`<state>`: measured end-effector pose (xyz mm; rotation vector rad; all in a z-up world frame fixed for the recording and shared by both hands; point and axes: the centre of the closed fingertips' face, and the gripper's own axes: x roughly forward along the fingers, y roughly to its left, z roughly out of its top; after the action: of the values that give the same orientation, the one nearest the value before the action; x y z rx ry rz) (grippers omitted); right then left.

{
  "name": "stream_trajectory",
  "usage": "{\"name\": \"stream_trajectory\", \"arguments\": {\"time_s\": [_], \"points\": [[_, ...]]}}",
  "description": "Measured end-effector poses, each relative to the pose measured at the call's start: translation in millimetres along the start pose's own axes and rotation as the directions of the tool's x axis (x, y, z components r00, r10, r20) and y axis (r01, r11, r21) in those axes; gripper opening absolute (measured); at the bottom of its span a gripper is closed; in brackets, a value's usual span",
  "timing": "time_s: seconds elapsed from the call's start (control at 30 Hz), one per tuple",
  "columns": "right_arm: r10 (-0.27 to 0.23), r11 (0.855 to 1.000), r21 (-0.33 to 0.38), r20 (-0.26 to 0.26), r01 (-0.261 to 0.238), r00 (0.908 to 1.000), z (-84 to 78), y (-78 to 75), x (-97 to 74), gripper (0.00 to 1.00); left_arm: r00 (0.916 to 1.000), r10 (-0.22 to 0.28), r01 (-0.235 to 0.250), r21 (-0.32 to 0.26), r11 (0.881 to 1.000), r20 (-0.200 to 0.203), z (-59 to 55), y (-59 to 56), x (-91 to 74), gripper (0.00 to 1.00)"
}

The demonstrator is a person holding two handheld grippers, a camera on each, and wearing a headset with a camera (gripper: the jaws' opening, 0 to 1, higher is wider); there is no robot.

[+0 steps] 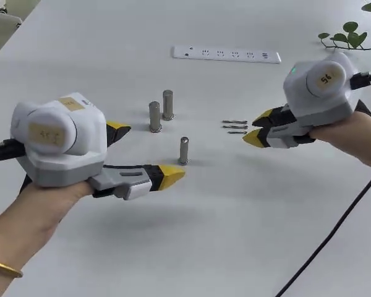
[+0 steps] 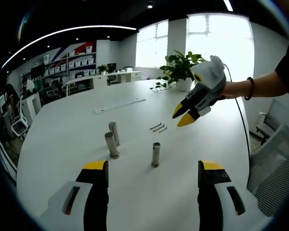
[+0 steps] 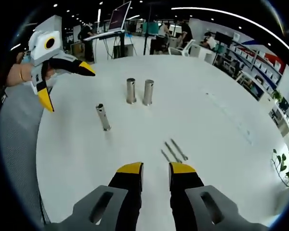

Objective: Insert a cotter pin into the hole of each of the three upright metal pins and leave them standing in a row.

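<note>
Left gripper (image 1: 149, 151) held low over the white table (image 1: 235, 223), jaws spread wide, nothing between them. Three metal pins (image 1: 167, 105) stand upright ahead of its tips. One stands alone and nearest, just past the yellow tip on the person's side. The other two stand farther out, close side by side with a slight gap between them. Right gripper (image 1: 255, 128) hovers facing the left one, jaws only narrowly apart, gripping nothing. Three cotter pins (image 1: 235, 127) lie flat on the table just ahead of its tips, parallel and close together, between that gripper and the metal pins and clear of them. A power strip (image 1: 226, 54) lies well beyond both grippers. A plant (image 1: 352, 34) sits past the right gripper's back. A black cable (image 1: 328, 238) trails across the table beneath the right gripper's hand.
</note>
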<state>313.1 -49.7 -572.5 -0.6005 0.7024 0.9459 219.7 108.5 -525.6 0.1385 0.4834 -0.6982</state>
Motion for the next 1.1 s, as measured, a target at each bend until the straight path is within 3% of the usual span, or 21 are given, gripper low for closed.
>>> {"name": "stream_trajectory", "arguments": {"time_s": [0.37, 0.57, 0.8, 1.1], "points": [[0.041, 0.996, -0.069, -0.08, -0.047, 0.996, -3.1, -5.0, 13.6, 0.06, 0.9978, 0.062, -0.061, -0.075, 0.995, 0.021, -7.0, 7.2, -11.2, 0.73], [0.054, 0.989, -0.128, -0.143, -0.073, 0.9883, -8.5, -7.4, 22.2, 0.05, 0.9967, 0.08, -0.079, -0.074, 0.994, 0.013, -11.8, 9.5, -15.9, 0.73], [0.044, 0.963, -0.249, -0.224, -0.101, 0.9737, -18.3, -10.7, 32.3, 0.03, 0.9952, 0.097, -0.096, -0.064, 0.993, 0.011, -14.1, 12.9, -21.0, 0.72], [0.083, 0.963, -0.232, -0.239, -0.139, 0.9675, -18.6, -16.3, 37.0, 0.03, 0.996, 0.09, -0.089, -0.068, 0.994, -0.001, -20.4, 11.9, -23.4, 0.68]]}}
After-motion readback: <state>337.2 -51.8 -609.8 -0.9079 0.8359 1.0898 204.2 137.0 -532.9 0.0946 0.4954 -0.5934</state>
